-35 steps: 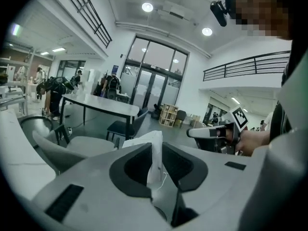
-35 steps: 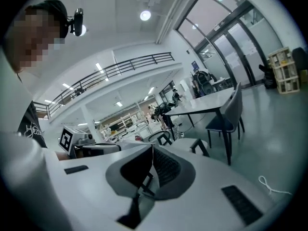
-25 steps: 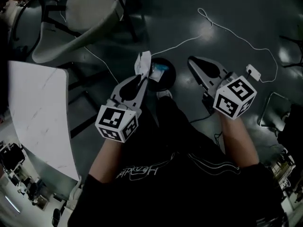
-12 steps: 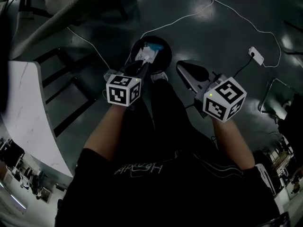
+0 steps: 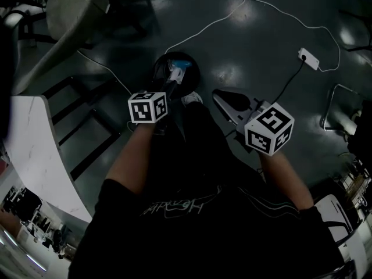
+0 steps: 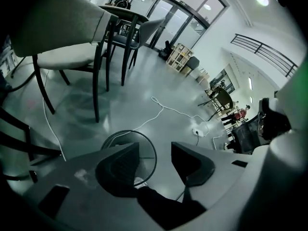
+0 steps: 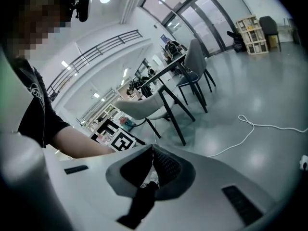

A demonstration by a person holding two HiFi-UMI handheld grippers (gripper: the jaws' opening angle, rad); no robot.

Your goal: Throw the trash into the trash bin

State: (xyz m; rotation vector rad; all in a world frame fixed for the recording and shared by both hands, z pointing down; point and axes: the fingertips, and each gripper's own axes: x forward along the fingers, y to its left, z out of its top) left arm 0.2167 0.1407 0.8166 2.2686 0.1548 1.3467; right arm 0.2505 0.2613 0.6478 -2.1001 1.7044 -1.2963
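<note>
Trash (image 5: 175,72) lies inside the bin (image 5: 196,77): a white crumpled scrap with a small blue piece touching it. We judge it to be paper or wrapper, so it should be light, soft and easy to crush, with nothing fragile or slippery about it. If it needed taking up again, a pinch on any raised fold of the white scrap would do. Its long axis seems to run away from us across the bin's mouth, with the blue piece at the far end. It is too small and dim for us to tell whether it leans or lies flat.

Just on our side of the bin hang our left tongs (image 6: 155,152), pointing steeply down at it. Their jaws have just been opening and now stand wide, with nothing between them. Only the bin's rim shows past the left jaw. We take the drop as made.

To the right of the bin, near but clear of it, are our right tongs (image 7: 153,166). Their jaws are pressed together and hold nothing.

Our shoe (image 5: 192,99) sits on the floor (image 5: 250,45) just beside the bin's near edge. A white cable (image 5: 200,29) runs off beyond the bin, a chair (image 5: 70,10) stands to its far left, and the tabletop (image 5: 35,156) lies well apart on the near left.
</note>
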